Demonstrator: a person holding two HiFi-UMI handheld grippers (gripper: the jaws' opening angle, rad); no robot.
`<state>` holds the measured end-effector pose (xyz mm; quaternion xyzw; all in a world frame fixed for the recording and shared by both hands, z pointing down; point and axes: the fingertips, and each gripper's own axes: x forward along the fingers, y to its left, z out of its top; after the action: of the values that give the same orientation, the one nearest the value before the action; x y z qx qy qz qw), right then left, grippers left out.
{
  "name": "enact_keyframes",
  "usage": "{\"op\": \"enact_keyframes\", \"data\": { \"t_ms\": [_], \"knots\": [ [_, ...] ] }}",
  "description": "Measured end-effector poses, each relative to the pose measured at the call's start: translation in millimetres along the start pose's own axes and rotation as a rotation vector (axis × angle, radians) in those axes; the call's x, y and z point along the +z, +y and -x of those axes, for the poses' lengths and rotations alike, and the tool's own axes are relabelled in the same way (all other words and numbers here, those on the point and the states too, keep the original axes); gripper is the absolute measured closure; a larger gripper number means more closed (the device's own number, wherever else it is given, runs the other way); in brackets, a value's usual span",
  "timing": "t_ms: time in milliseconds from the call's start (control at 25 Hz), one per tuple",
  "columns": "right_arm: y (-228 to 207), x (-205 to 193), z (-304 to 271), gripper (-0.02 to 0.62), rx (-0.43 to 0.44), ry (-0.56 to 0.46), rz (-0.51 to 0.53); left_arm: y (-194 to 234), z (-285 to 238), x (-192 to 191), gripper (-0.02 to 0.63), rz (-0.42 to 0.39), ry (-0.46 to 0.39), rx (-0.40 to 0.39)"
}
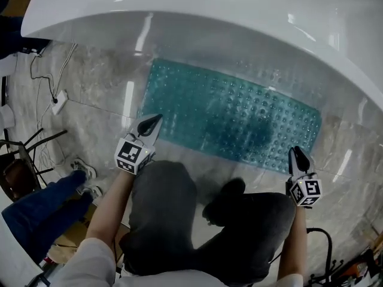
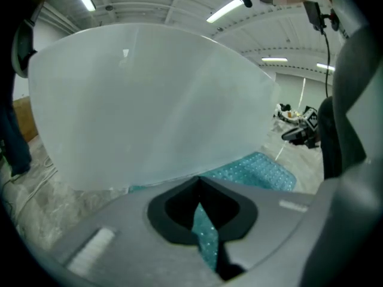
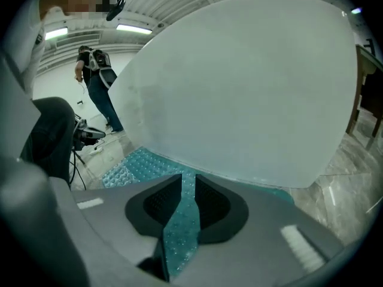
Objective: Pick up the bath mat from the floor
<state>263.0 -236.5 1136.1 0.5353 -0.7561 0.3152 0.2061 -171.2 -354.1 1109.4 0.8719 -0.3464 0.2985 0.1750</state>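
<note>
the bath mat, teal and covered in small bumps, lies flat on the marble floor alongside the white bathtub, its far long edge under the tub's curved side. the left gripper points down at the mat's near left corner. in the left gripper view its jaws are closed, tips together, with a sliver of teal showing in the slot behind them and more of the mat beyond. whether the tips pinch the mat's edge cannot be told. the right gripper stands at the mat's near right corner. in the right gripper view its jaws are narrowly apart, a strip of the mat showing in the gap between them. the pads do not visibly press on it. the person's knees in dark trousers are just behind the mat's near edge. cables trail over the floor at left.
</note>
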Motion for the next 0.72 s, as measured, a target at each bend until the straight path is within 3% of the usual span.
{"op": "enact_keyframes", "data": {
  "t_ms": [240,400,480,600,720],
  "knots": [
    [-26.6,-45.8,-39.3,0.485,-0.028,0.017,-0.005,38.4,-44.6,-59.9,0.604,0.062,0.007,0.051],
    [-35.6,-81.9,-70.1,0.474,-0.031,0.049,-0.040,74.8,-74.2,-110.8,0.601,0.093,0.070,0.080],
    [-38.6,-96.0,-80.1,0.474,-0.037,0.066,-0.057,97.4,-87.3,-137.7,0.508,0.112,0.123,0.106],
    [-36.9,-114.5,-88.5,0.474,-0.033,0.087,-0.076,130.8,-92.4,-170.0,0.483,0.105,0.196,0.163],
    [-34.6,-133.9,-96.4,0.475,-0.028,0.113,-0.068,160.3,-95.1,-200.0,0.412,0.093,0.263,0.210]
  ]
}}
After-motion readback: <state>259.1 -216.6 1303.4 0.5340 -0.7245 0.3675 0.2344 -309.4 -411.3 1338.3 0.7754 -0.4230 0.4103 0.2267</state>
